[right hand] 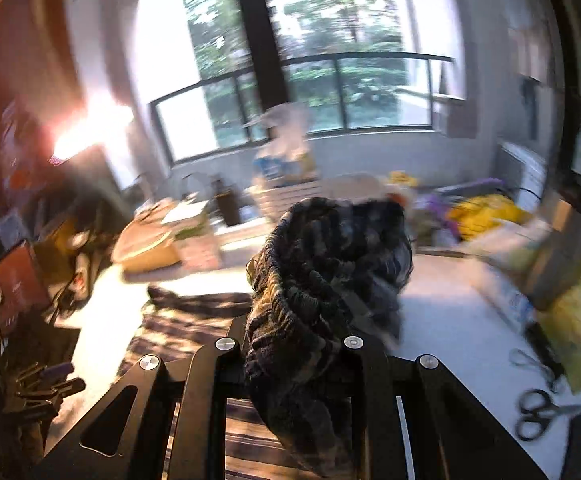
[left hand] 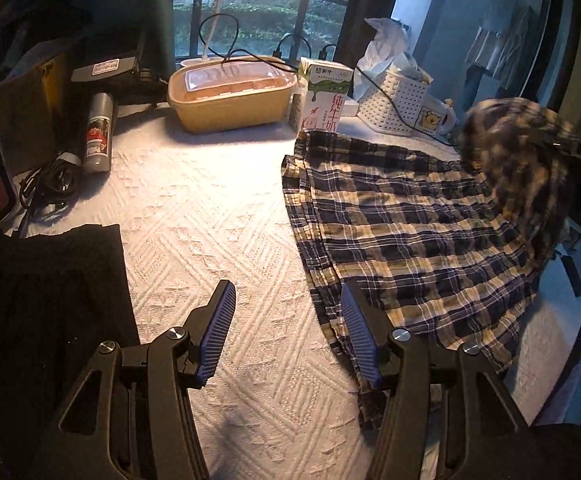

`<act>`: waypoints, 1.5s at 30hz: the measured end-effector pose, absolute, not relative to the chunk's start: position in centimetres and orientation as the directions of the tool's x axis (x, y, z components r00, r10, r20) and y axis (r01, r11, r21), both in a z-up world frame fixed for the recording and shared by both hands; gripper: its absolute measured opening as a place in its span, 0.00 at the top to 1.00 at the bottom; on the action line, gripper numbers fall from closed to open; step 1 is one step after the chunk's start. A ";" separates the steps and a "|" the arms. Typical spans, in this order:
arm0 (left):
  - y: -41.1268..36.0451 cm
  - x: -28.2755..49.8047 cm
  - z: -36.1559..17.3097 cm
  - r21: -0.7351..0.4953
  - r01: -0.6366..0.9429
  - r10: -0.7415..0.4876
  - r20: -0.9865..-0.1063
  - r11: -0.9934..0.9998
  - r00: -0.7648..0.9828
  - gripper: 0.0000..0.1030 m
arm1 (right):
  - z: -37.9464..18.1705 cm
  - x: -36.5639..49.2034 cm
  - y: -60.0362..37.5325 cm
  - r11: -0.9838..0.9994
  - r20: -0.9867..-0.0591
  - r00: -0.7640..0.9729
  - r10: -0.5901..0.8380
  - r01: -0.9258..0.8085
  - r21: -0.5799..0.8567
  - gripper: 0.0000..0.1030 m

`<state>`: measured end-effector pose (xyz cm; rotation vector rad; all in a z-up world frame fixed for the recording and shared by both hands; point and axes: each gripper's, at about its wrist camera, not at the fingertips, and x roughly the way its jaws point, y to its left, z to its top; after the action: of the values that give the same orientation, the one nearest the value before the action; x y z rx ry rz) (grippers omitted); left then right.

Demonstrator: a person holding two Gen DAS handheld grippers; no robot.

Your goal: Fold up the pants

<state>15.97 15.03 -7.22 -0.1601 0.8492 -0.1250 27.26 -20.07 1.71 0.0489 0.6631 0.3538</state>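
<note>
The plaid pants (left hand: 406, 220) lie spread on the white textured cloth, right of centre in the left wrist view. Their right end is lifted into a bunched hump (left hand: 518, 168). My left gripper (left hand: 288, 340) is open and empty; its right finger (left hand: 358, 336) rests over the pants' near left edge. In the blurred right wrist view my right gripper (right hand: 298, 336) is shut on a bunch of the plaid pants (right hand: 330, 264) and holds it up above the table.
A folded black garment (left hand: 46, 292) lies at the near left. At the back stand a tan lidded box (left hand: 230, 96), a milk carton (left hand: 324, 96), a white basket (left hand: 394, 100), a mug (left hand: 434, 116), a grey can (left hand: 98, 132) and cables. Scissors (right hand: 538, 412) lie right.
</note>
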 end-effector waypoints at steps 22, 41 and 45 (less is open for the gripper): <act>20.7 13.5 -7.4 -0.230 -0.047 -0.140 -0.727 0.972 0.672 0.46 | -7.8 25.7 1.8 0.769 -0.788 0.433 0.437 -0.635 0.077 0.16; 11.9 21.1 -5.5 -0.155 0.196 -0.246 -0.717 0.968 0.653 0.46 | -4.6 26.3 -13.5 0.878 -0.695 0.586 0.417 -0.458 0.141 0.16; 9.7 24.4 -5.3 -0.136 0.253 -0.270 -0.721 0.958 0.638 0.46 | -5.1 27.3 -17.3 0.904 -0.694 0.609 0.384 -0.400 0.149 0.16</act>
<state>24.37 9.70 -5.29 -0.0229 0.8261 -0.2984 27.31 -17.30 -5.10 -0.0217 0.7961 0.4526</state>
